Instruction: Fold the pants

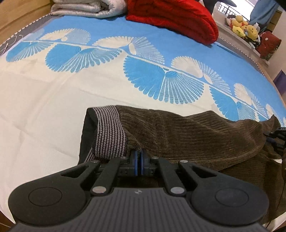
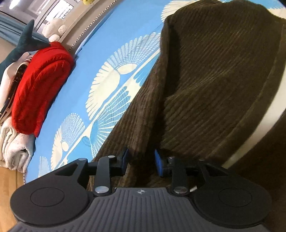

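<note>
bed sheet (image 1: 44, 110) | left tongs (image 1: 139, 161) pinching pants (image 1: 187, 132) | right tongs (image 2: 142, 161) spread | no legible writing

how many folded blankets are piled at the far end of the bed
2. A red blanket lies at the far edge of the bed, and a pale grey blanket sits folded right beside it. More may lie outside the views.

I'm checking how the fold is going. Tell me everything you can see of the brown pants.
The pants are brown ribbed corduroy with a striped knit waistband and dark lining inside it. They lie on the blue-and-cream bedspread, one layer doubled over another. The left gripper is shut on the fabric just beside the waistband. The right gripper is open, its pads on either side of a raised fold.
</note>
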Available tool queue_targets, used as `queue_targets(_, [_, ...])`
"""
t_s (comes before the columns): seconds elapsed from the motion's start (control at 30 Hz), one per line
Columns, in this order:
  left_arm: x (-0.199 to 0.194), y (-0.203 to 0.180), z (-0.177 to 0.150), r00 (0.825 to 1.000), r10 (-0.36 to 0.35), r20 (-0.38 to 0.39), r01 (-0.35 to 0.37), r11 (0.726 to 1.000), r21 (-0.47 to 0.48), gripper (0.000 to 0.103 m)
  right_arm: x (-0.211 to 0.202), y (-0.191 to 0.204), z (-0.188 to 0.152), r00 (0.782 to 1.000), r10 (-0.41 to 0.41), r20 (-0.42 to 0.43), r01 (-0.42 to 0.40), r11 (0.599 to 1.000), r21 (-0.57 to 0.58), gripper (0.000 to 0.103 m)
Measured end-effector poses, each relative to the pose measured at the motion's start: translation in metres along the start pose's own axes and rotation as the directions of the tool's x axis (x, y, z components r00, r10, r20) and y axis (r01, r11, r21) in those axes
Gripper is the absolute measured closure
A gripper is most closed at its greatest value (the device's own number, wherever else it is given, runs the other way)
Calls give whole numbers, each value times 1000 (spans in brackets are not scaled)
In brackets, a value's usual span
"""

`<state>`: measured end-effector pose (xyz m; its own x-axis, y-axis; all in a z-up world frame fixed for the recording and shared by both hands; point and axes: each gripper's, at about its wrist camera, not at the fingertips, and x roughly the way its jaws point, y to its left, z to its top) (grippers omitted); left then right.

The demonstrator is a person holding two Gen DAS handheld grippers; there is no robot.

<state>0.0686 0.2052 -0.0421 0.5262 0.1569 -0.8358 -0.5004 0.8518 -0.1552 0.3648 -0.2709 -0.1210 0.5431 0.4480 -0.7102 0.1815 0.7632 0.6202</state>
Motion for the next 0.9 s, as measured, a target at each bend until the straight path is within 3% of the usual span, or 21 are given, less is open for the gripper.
queue_targets(0.17, [-11, 4, 1, 999, -7, 34, 7, 1000, 1, 100, -41, 18, 1, 995, 60, 78, -57, 997, -48, 94])
queue_targets(0.37, [-36, 20, -7, 997, 4, 73, -1, 999, -38, 101, -131, 28, -33, 997, -31, 65, 42, 983, -181, 94])
queue_targets(0.5, [-45, 34, -22, 998, 48, 43, -48, 999, -18, 101, -174, 4, -84, 990, -128, -66, 106, 956, -274, 95])
queue_targets(0.57, [-41, 42, -26, 998, 68, -1, -68, 998, -12, 101, -175, -19, -113, 963, -189, -191, 126, 945, -302, 94])
queue_targets(0.6, [-37, 45, -28, 996, 78, -30, -79, 997, -5, 101, -170, -30, -124, 934, -219, -282, 123, 939, -321, 93])
queue_targets(0.67, [-27, 52, -30, 994, 72, -83, -73, 997, -10, 100, -168, -42, -132, 910, -252, -328, 135, 930, -341, 93])
queue_targets(0.77, [-25, 62, -31, 995, 50, -81, -56, 996, -73, 94, -183, -40, -115, 946, -232, -225, 125, 904, -408, 91])
queue_targets(0.83, [-25, 68, -29, 997, 28, -77, -38, 990, -135, 74, -199, -41, -94, 975, -178, -131, 113, 912, -395, 91])
queue_targets(0.9, [-23, 72, -28, 997, 19, -77, -32, 984, -174, 71, -210, -44, -71, 987, -158, -28, 135, 913, -384, 91])
